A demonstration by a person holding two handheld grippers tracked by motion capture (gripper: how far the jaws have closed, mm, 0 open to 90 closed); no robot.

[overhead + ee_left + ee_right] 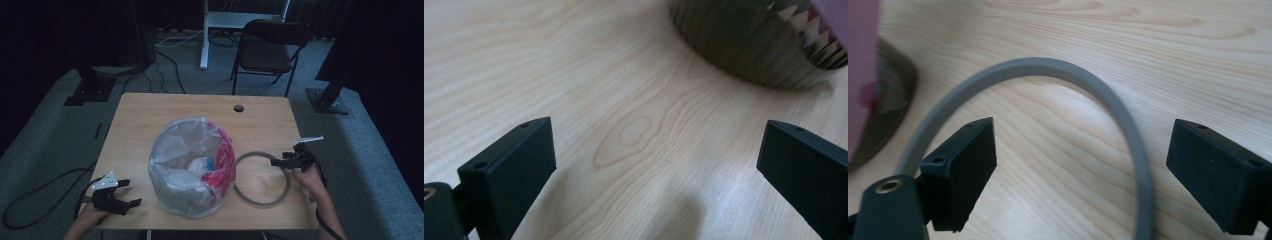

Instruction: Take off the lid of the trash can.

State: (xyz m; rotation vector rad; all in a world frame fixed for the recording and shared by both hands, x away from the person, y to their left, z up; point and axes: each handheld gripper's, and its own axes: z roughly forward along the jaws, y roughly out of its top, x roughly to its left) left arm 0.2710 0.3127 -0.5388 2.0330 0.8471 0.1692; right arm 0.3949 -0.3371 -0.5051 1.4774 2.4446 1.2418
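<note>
Right gripper (283, 161): held low at the table's (150, 110) right edge, pointing left across the wood, jaws spread wide over the near rim of the grey ring (1058, 70) without pinching it. Grey ring: flat on the table, just right of the bag-lined bin (192, 167), its slightly longer axis running front to back. Left gripper (131, 192): resting at the near left corner, pointing right toward the bin, jaws spread and empty.
</note>
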